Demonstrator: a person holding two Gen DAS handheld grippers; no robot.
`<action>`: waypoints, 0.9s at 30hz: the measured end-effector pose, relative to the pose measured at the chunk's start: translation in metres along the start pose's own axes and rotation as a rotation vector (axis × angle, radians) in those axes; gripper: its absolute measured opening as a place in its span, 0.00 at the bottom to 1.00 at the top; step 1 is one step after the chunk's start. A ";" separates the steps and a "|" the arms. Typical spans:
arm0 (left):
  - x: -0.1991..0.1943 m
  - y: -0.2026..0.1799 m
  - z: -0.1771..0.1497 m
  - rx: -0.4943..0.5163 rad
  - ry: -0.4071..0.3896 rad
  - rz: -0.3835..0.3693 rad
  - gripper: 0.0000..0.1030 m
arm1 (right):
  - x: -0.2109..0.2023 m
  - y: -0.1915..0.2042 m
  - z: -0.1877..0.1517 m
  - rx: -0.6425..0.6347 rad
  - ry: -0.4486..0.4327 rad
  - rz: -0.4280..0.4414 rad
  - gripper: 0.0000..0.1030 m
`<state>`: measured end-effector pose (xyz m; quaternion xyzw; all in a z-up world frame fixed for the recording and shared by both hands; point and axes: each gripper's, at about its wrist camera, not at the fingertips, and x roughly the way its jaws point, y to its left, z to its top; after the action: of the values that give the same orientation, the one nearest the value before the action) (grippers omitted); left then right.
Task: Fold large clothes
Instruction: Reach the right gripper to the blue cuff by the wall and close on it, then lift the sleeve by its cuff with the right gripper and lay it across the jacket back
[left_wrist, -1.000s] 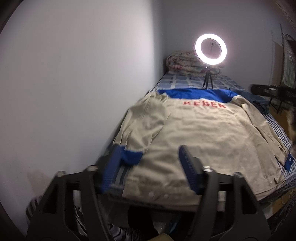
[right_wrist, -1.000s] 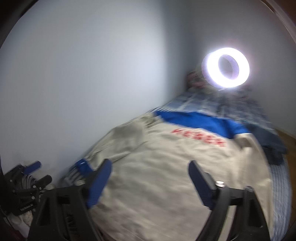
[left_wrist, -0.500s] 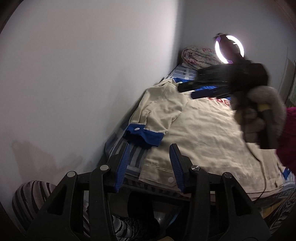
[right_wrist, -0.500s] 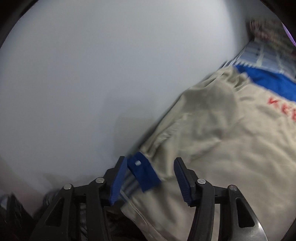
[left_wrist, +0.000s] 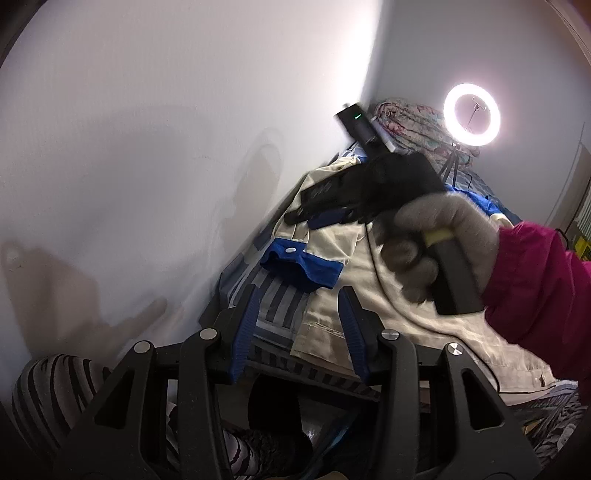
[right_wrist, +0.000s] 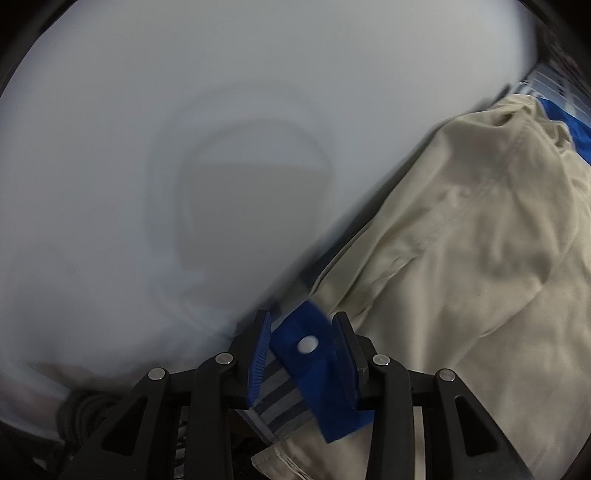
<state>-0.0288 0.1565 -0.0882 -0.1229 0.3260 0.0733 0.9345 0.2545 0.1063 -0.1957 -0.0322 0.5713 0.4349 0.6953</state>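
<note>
A beige jacket (left_wrist: 399, 314) with blue cuffs lies spread on the bed. In the left wrist view my left gripper (left_wrist: 299, 290) hovers open at the bed's near edge. The jacket's hem corner (left_wrist: 317, 332) shows between its fingers, which do not press on it. A gloved hand (left_wrist: 443, 236) holds my right gripper (left_wrist: 328, 218) low over the sleeve by the wall. In the right wrist view the right gripper (right_wrist: 302, 315) straddles the blue cuff (right_wrist: 306, 362) with its white snap. Its jaws are closing, and a gap still shows on the left side.
A pale wall (left_wrist: 147, 147) runs close along the bed's left side. The striped sheet (left_wrist: 280, 306) shows under the cuff. A lit ring light (left_wrist: 471, 109) on a tripod and a folded quilt (left_wrist: 410, 122) stand at the far end. A striped trouser leg (left_wrist: 48, 391) is at bottom left.
The right gripper swung down and left from above the jacket to the sleeve cuff by the wall, its jaws narrowing. The left gripper shifted toward the hem corner and narrowed a little.
</note>
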 end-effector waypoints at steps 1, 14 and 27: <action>0.001 0.000 0.000 -0.001 -0.001 -0.003 0.44 | 0.004 0.004 -0.003 -0.010 0.008 -0.004 0.36; -0.011 0.009 -0.002 -0.052 -0.002 -0.036 0.44 | 0.074 0.049 -0.040 -0.249 0.090 -0.266 0.48; -0.005 -0.003 -0.003 -0.001 0.006 -0.021 0.44 | -0.012 -0.013 -0.048 0.172 -0.140 0.082 0.02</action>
<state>-0.0338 0.1525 -0.0863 -0.1270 0.3273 0.0635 0.9342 0.2263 0.0652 -0.2084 0.0815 0.5576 0.4137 0.7151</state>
